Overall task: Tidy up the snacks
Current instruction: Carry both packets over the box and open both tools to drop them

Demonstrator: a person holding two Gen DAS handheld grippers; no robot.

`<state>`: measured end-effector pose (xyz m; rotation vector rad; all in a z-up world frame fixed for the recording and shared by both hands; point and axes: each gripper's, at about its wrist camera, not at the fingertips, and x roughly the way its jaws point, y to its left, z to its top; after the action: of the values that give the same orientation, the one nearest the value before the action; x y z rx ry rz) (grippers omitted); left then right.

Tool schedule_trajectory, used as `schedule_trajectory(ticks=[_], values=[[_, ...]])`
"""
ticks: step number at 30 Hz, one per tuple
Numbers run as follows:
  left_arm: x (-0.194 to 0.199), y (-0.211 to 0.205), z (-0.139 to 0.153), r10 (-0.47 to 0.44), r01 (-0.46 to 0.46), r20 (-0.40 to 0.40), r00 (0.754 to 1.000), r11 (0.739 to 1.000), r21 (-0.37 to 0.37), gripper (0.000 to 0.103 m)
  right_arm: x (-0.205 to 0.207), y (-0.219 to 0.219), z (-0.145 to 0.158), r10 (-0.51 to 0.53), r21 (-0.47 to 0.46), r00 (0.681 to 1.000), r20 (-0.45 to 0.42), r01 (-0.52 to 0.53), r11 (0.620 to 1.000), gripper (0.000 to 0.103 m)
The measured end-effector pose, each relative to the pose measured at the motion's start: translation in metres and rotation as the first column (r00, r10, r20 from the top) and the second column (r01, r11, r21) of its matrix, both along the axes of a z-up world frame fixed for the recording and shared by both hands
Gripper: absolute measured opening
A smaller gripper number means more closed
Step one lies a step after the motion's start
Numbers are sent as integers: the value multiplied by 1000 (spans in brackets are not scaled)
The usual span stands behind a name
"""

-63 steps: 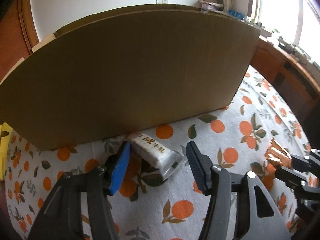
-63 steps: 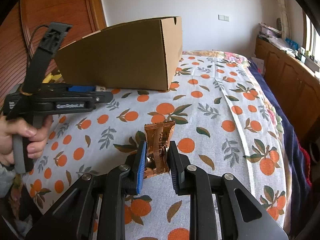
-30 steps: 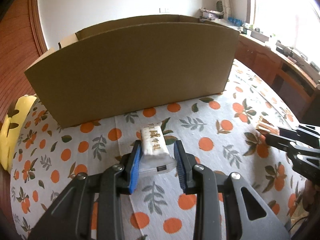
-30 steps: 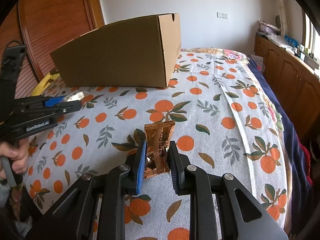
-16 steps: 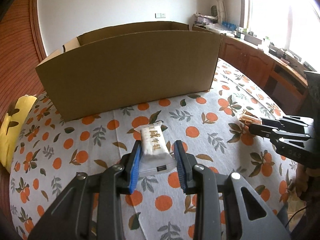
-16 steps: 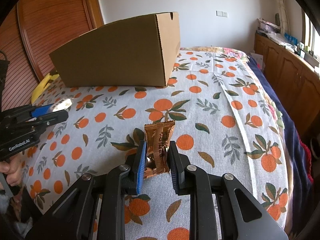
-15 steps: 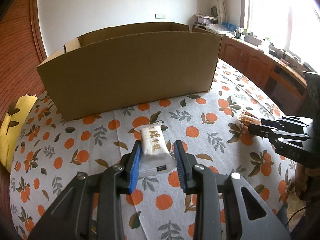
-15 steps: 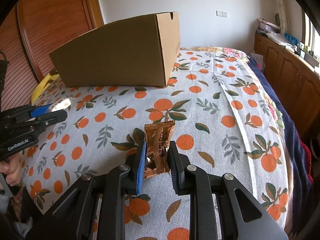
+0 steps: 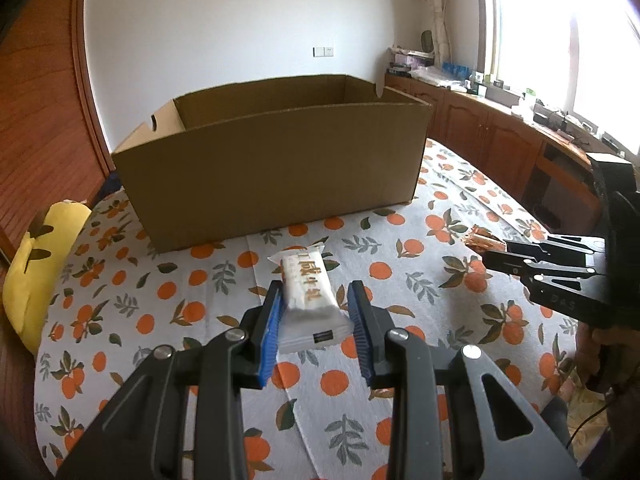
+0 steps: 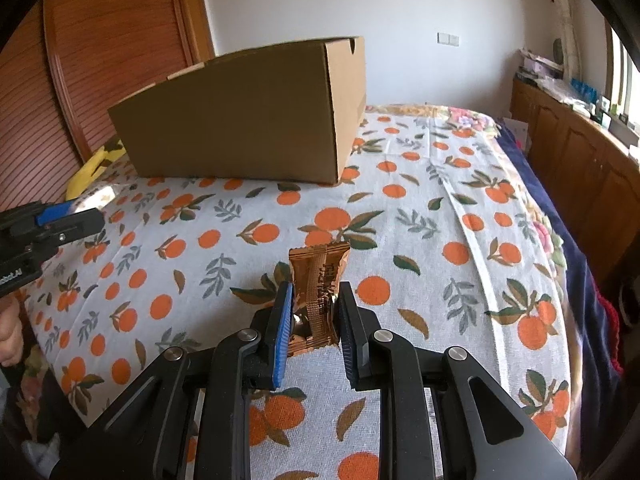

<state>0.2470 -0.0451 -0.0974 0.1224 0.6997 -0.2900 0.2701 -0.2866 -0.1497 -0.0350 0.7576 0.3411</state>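
Two hand-held grippers over a bed spread with an orange-print cloth (image 9: 192, 280), with an open cardboard box (image 9: 272, 168) as the reference landmark.

Left gripper (image 9: 316, 320) — clamped on a white snack packet (image 9: 310, 304), its blue-faced pads pressing the packet's two long sides. The packet points lengthwise toward the near wall of the box and is held clear of the cloth, in front of that wall and well short of it. From this view the box stands open at the top; its inside walls are visible, its floor is not.

Right gripper (image 10: 314, 320) — closed on a copper-brown foil snack (image 10: 318, 292), which stands upright between the pads. It sits in front of the box and toward the box's right-hand corner, well apart from it.

In the left wrist view the right gripper (image 9: 496, 256) appears to the right of the box's near wall, the foil snack (image 9: 482, 240) projecting from its tip. In the right wrist view the left gripper (image 10: 80, 216) enters at the left edge, below the box's left end, with the white packet (image 10: 100, 196) at its tip. A yellow soft object (image 9: 36, 264) lies on the cloth beside the box's left end.
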Motion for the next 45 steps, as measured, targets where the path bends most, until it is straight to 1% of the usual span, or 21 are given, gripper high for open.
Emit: schedule_trajectory(ticks=[4,7,14,19,23,28,33,36,40,45], values=[[-6,3,8,-4,4,26,1000,1000,-1,31,-3,1,5,6,2,1000,4,-6,1000,20],[-8,5,16,-4,5,46,999,1000,-6,31,-8,0,13,7,39,1000,11,-8,999,20],[-2,13,35,-11,13,73,997,1000,-23,31,-20,11,56,40,45,994,98,-44,998,20],[12,20,49,-16,20,91,996,999,-36,31,-13,24,80,73,30,987,143,-78,997,20],[28,27,61,-7,11,119,993,999,-37,31,1,36,92,92,23,983,162,-97,995,20],[56,35,69,-1,8,143,990,999,-49,31,23,49,96,100,34,980,172,-108,994,20],[91,40,73,-8,16,147,989,998,-54,31,49,64,100,110,46,977,185,-120,992,20],[110,41,74,-7,15,159,987,999,-50,31,66,71,105,108,55,975,197,-121,991,20],[134,49,70,0,13,157,988,996,-86,31,91,79,111,102,78,974,204,-120,990,20],[158,54,60,9,6,141,990,995,-104,32,116,85,106,87,85,977,194,-106,991,20]])
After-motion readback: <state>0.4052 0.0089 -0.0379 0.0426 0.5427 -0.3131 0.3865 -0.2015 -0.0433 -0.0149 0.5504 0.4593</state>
